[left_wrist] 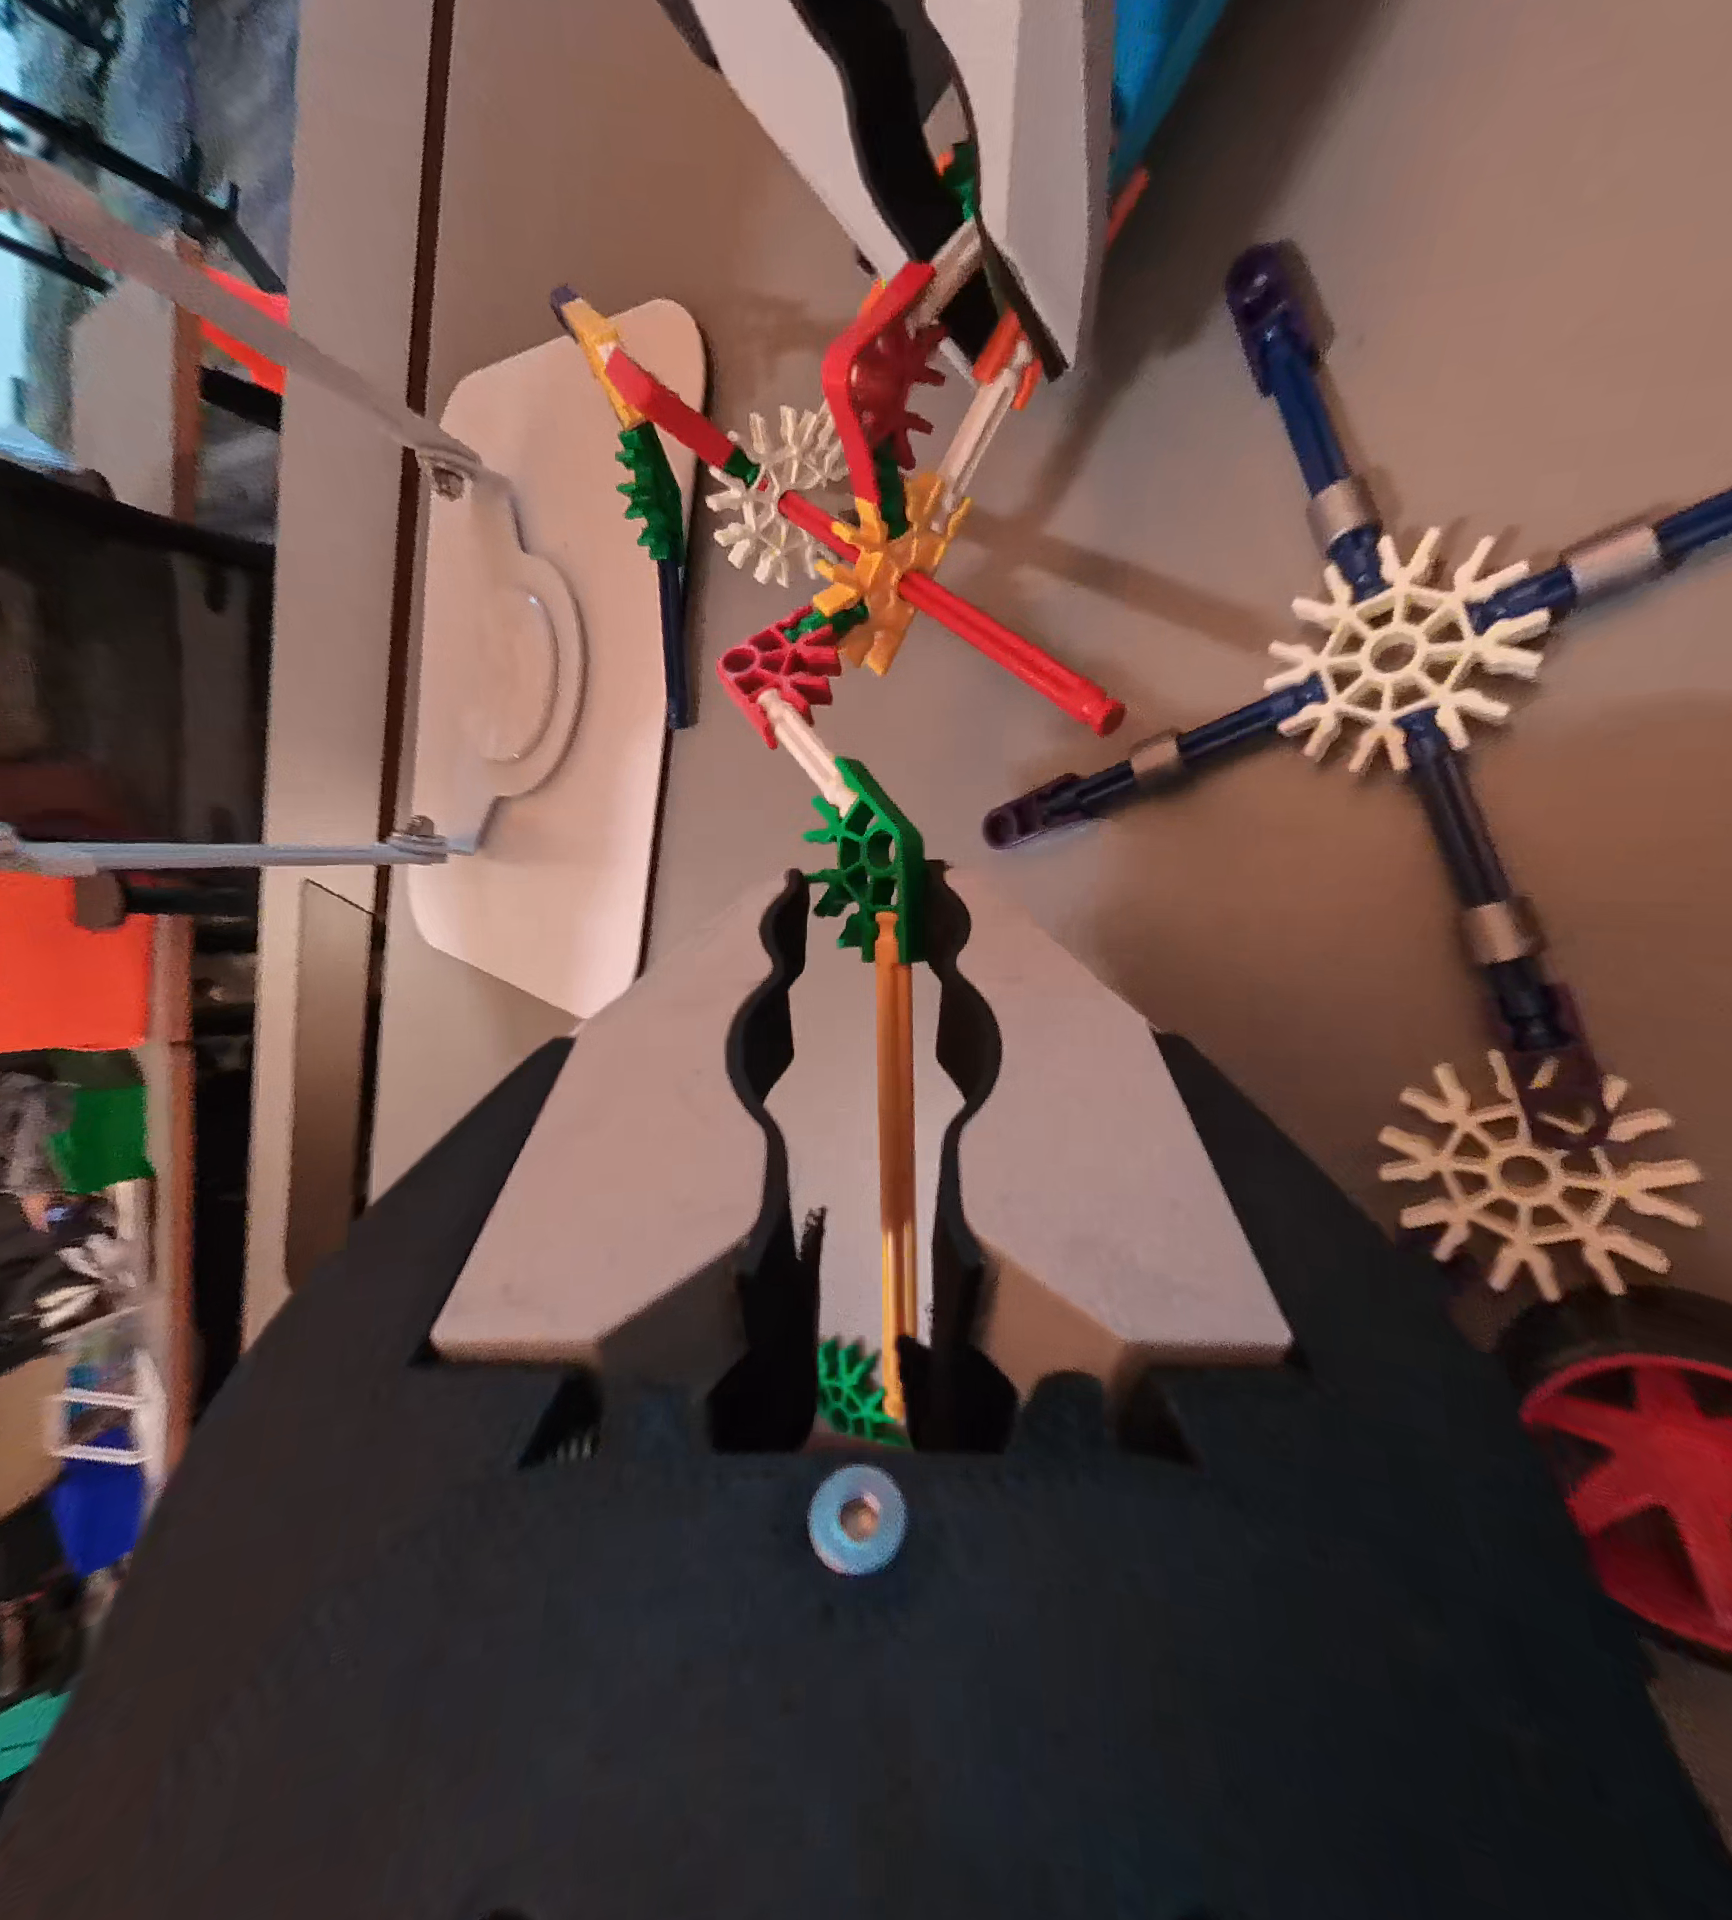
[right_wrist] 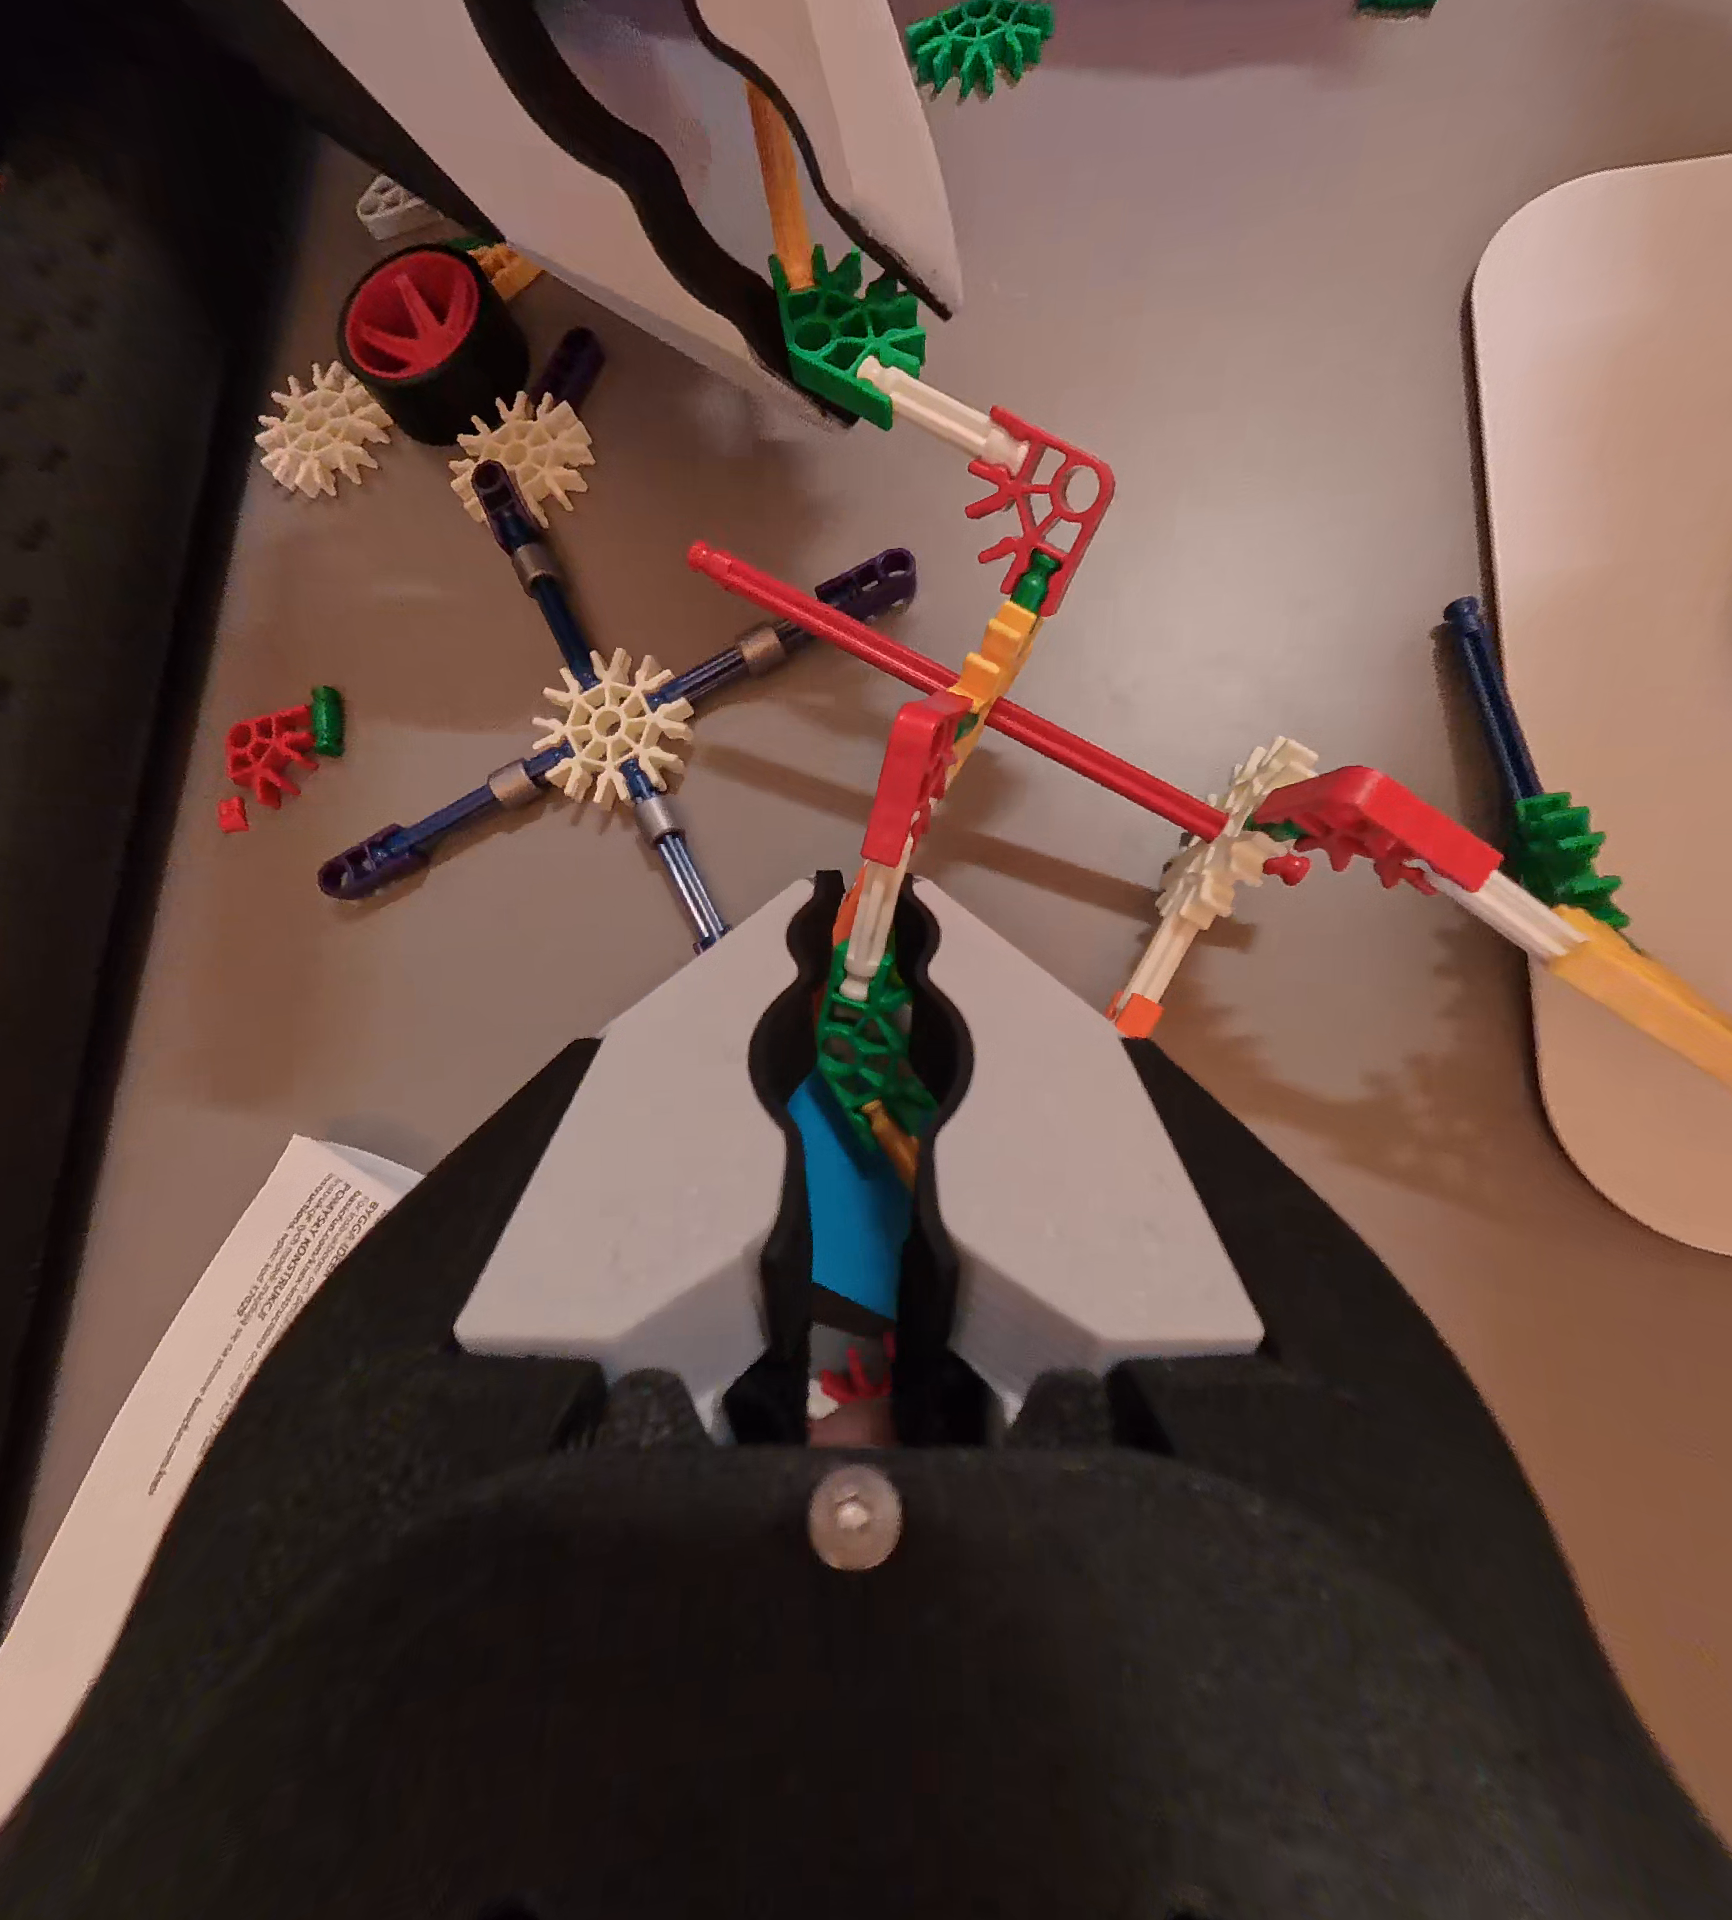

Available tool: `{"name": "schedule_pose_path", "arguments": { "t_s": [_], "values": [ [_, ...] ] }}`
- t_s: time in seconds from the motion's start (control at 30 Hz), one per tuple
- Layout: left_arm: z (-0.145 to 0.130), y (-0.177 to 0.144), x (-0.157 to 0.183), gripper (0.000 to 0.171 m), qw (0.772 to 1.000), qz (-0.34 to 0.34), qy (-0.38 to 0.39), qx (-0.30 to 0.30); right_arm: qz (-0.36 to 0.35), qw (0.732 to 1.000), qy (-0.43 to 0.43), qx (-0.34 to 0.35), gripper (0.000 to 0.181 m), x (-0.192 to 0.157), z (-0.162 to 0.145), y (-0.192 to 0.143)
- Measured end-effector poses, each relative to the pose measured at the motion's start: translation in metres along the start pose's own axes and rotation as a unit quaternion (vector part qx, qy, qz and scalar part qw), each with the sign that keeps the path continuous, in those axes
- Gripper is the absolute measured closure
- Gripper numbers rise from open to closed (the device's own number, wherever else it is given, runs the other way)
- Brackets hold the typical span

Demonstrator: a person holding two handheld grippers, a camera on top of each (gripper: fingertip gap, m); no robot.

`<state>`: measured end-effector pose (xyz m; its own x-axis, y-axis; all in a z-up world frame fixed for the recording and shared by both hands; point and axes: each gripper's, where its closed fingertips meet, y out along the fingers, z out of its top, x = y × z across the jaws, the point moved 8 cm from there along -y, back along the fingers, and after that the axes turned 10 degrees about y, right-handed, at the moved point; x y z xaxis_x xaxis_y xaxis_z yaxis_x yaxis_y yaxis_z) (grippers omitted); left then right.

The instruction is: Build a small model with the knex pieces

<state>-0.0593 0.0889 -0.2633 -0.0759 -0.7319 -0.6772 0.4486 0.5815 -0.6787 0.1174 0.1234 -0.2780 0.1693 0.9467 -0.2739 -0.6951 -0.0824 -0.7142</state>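
Observation:
A colourful rod-and-connector toy construction (left_wrist: 883, 561) hangs between both grippers above the table. My left gripper (left_wrist: 872, 904) is shut on its green connector (left_wrist: 867, 862) and orange rod (left_wrist: 893, 1122). My right gripper (right_wrist: 867, 904) is shut on the other end, on a green connector (right_wrist: 867, 1029) with a white rod (right_wrist: 877, 894). A long red rod (right_wrist: 955, 691) crosses the middle through a yellow connector (left_wrist: 888, 566). Each gripper also shows at the top of the other's view: the right (left_wrist: 987, 301), the left (right_wrist: 872, 332).
On the table lie a blue-rod cross with a white snowflake connector (left_wrist: 1402, 655) (right_wrist: 613, 727), loose white snowflake connectors (left_wrist: 1527, 1174) (right_wrist: 322, 426), a red wheel in a black tyre (left_wrist: 1693, 1507) (right_wrist: 426, 332), a red connector (right_wrist: 270, 743), a white board (left_wrist: 550, 665) (right_wrist: 1651, 675) and a printed sheet (right_wrist: 218, 1351). Left tips to right tips: about 10 centimeters.

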Motion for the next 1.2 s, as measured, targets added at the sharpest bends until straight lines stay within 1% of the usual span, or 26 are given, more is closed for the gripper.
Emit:
{"name": "schedule_pose_path", "arguments": {
  "t_s": [0.1,0.23,0.3,0.4,0.6,0.63,0.87,1.2],
  "values": [
    [-0.001,0.0,0.001,0.152,0.999,0.021,0.04,-0.007,0.009,1.0,-0.002,0.004,0.172,-0.001,0.0,-0.002],
    [-0.007,0.005,-0.002,0.152,0.997,0.037,0.061,0.001,0.023,1.0,0.005,0.019,0.172,0.001,0.0,-0.004],
    [-0.013,0.012,-0.007,0.154,0.995,0.062,0.072,-0.001,0.029,0.999,0.009,0.029,0.172,0.002,0.0,-0.006],
    [-0.021,0.022,-0.009,0.152,0.995,0.066,0.077,-0.01,0.04,0.998,0.007,0.04,0.172,0.001,0.002,-0.009],
    [-0.027,0.037,-0.01,0.151,0.994,0.074,0.073,-0.015,0.048,0.998,-0.008,0.039,0.172,-0.003,0.003,-0.008],
    [-0.027,0.039,-0.011,0.152,0.994,0.077,0.071,-0.015,0.053,0.998,-0.013,0.041,0.172,-0.005,0.003,-0.008],
    [-0.026,0.046,-0.02,0.148,0.992,0.114,0.06,-0.011,0.057,0.997,-0.041,0.034,0.173,-0.015,0.005,-0.005],
    [-0.021,0.049,-0.025,0.148,0.98,0.179,0.083,-0.004,0.047,0.997,-0.049,0.032,0.173,-0.016,0.006,-0.005]
  ]
}}
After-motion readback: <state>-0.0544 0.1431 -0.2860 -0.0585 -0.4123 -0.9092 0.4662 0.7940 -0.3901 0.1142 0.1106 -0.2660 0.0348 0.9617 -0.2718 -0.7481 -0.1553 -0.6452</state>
